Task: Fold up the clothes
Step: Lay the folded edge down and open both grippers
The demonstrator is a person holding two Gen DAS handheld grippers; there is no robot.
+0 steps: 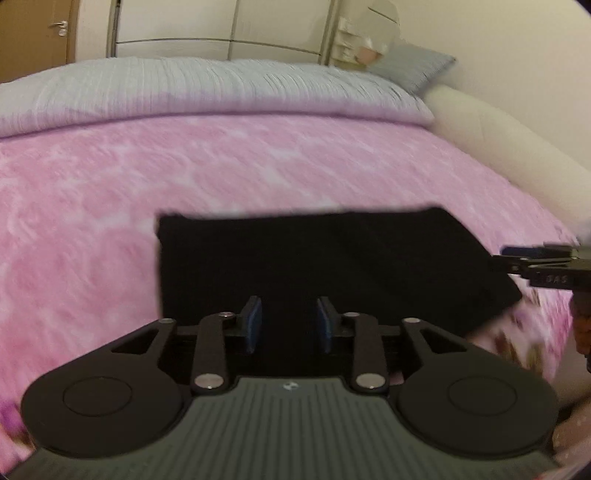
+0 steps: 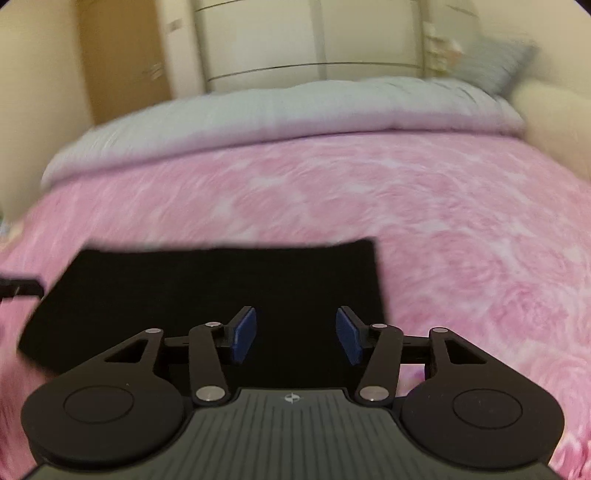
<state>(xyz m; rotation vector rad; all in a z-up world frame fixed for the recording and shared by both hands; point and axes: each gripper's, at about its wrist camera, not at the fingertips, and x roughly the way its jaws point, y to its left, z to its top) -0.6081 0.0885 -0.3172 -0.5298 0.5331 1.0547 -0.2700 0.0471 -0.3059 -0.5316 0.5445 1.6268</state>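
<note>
A black garment (image 1: 314, 258) lies flat in a folded rectangle on the pink bedspread (image 1: 184, 177); it also shows in the right wrist view (image 2: 221, 288). My left gripper (image 1: 289, 323) is open and empty, over the garment's near edge. My right gripper (image 2: 297, 334) is open and empty, over the garment's near right part. The right gripper also shows in the left wrist view (image 1: 517, 256) at the garment's right edge. A dark bar at the left edge of the right wrist view is the left gripper (image 2: 18, 286).
A grey quilt (image 1: 221, 88) lies across the far side of the bed, with a grey pillow (image 1: 413, 70) at its right. A cream padded bed side (image 1: 498, 140) runs along the right. A wardrobe (image 1: 221, 26) and a wooden door (image 1: 33, 33) stand behind.
</note>
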